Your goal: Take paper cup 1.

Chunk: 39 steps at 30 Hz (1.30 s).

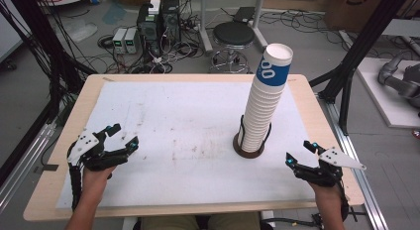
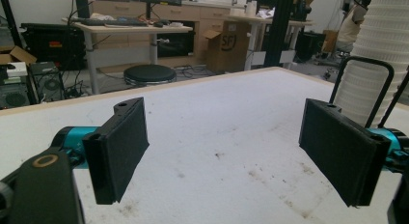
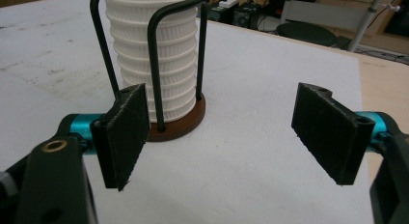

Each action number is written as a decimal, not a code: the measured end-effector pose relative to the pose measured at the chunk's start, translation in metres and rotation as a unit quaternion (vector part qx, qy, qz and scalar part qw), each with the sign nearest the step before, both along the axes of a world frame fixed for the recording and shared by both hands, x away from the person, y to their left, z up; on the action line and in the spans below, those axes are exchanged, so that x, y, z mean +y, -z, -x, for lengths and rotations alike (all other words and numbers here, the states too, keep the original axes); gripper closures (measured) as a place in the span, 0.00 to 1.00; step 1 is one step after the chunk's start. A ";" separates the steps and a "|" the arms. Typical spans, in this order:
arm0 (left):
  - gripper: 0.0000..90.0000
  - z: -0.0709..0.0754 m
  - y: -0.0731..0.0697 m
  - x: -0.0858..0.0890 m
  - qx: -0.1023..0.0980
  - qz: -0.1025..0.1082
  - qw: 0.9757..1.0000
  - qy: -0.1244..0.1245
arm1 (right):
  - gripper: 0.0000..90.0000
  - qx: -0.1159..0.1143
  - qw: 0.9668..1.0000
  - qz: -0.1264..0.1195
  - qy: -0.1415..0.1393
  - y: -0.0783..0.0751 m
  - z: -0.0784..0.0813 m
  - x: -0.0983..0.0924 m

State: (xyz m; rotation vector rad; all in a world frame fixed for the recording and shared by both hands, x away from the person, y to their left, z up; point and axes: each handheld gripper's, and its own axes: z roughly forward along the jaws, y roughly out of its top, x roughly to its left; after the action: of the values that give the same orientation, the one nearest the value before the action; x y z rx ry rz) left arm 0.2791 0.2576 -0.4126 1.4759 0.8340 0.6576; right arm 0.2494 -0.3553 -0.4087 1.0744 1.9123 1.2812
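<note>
Left gripper [image 1: 120, 136] and right gripper [image 1: 300, 153] rest low, jaws apart.

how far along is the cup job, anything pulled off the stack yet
Done: nothing visible; the cup stack stands whole in its wire holder, with no loose cup on the table. In hand: nothing; the left gripper and right gripper are open and empty, apart from the stack. Left: probably reaching in and taking a cup.

My cups [image 1: 262, 108] are white, the top one has a blue band [image 1: 274, 71]. Their holder [image 1: 248, 149] is brown with black wires.
</note>
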 end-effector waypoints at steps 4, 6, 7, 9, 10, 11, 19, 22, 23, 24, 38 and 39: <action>0.19 0.000 0.000 0.000 0.001 0.004 1.000 0.001 | 0.24 -0.004 1.000 -0.001 0.001 -0.002 0.002 -0.001; 0.19 -0.001 0.001 -0.001 0.002 0.003 1.000 0.001 | 0.24 -0.003 1.000 -0.002 0.002 -0.002 0.001 -0.001; 0.19 0.000 0.001 -0.001 0.003 0.002 1.000 0.001 | 0.24 -0.004 1.000 0.001 0.001 -0.001 0.001 -0.001; 0.19 -0.001 0.001 -0.002 0.008 0.003 1.000 0.002 | 0.24 -0.004 1.000 0.000 0.001 -0.001 0.000 -0.001; 0.19 -0.001 0.002 -0.002 0.010 0.002 1.000 0.004 | 0.24 -0.001 1.000 -0.002 0.000 -0.001 0.001 0.000; 0.19 -0.001 0.002 -0.002 0.010 0.002 1.000 0.004 | 0.24 -0.002 1.000 -0.001 0.000 -0.001 0.000 0.000; 0.18 -0.010 -0.011 -0.015 0.012 0.025 0.998 0.050 | 0.24 0.002 1.000 0.000 -0.001 0.002 -0.002 0.001; 0.18 -0.015 -0.019 -0.022 0.013 0.017 0.997 0.071 | 0.24 0.004 1.000 -0.001 -0.001 0.002 -0.001 0.001; 0.19 -0.015 -0.019 -0.022 0.013 0.017 0.997 0.071 | 0.24 0.004 1.000 -0.001 -0.001 0.002 -0.001 0.001; 0.19 -0.018 -0.025 -0.027 0.015 0.011 0.996 0.084 | 0.24 0.003 1.000 -0.002 -0.002 0.001 -0.001 0.001; 0.19 -0.048 -0.109 -0.103 0.006 0.021 0.973 0.231 | 0.24 0.002 1.000 0.005 -0.012 -0.001 -0.005 0.010; 0.19 -0.048 -0.109 -0.103 0.006 0.021 0.973 0.231 | 0.24 0.003 1.000 0.003 -0.011 -0.001 -0.005 0.010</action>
State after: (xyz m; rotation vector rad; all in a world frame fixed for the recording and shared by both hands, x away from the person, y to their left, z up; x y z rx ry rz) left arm 0.3272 0.1547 -0.3032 1.5649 0.4811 0.2803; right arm 0.2541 -0.3453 -0.4081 1.0574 1.9354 1.2850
